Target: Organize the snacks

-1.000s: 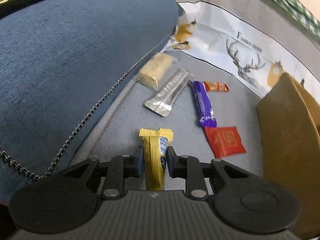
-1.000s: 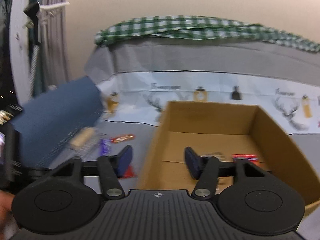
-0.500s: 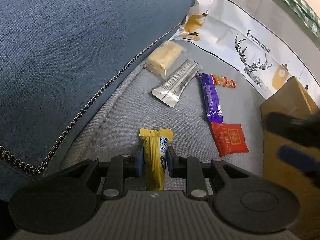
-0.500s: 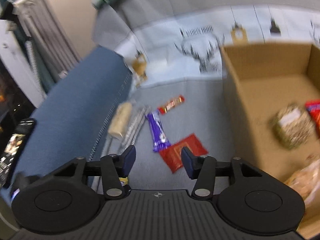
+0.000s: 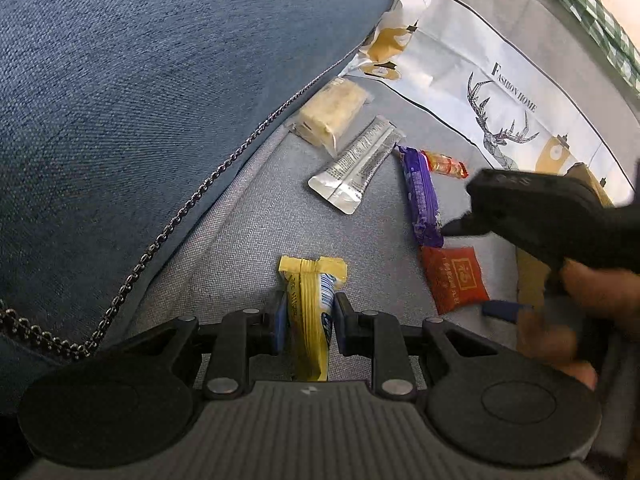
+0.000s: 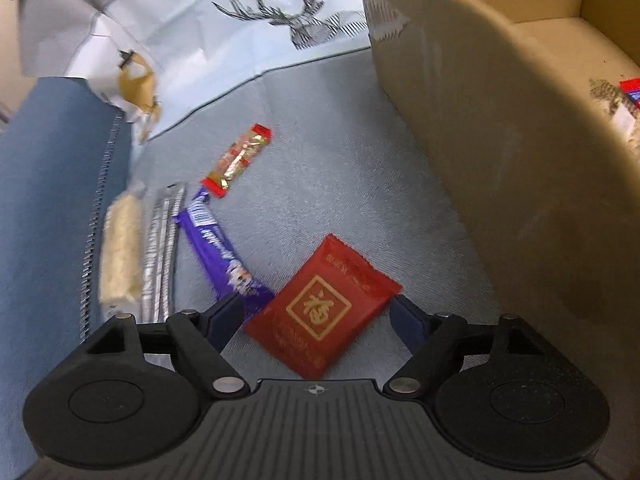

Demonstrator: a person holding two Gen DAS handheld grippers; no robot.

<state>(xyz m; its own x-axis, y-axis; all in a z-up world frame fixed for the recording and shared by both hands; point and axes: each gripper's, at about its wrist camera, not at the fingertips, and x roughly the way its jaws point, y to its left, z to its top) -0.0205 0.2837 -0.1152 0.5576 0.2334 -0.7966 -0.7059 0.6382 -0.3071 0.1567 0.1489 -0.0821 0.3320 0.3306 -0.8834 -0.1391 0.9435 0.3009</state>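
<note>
Snacks (image 6: 624, 100) lie in the cardboard box (image 6: 500, 128) — left gripper (image 5: 308, 320) grasps a yellow bar (image 5: 310, 312), right gripper (image 6: 320, 316) opening.

Yellow-and-blue snack bar (image 5: 310, 316), purple bar (image 6: 218, 252), red gold-printed packet (image 6: 322, 308), denim-blue cushion (image 5: 140, 80), brown box (image 6: 520, 160)

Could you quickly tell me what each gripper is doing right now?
Left gripper: shut on the yellow snack bar.
Right gripper: jaws opening, straddling the red packet, not gripping it.

The person's hand (image 5: 576, 320) is blurred, and the cardboard box (image 6: 500, 140) is cut off.
</note>
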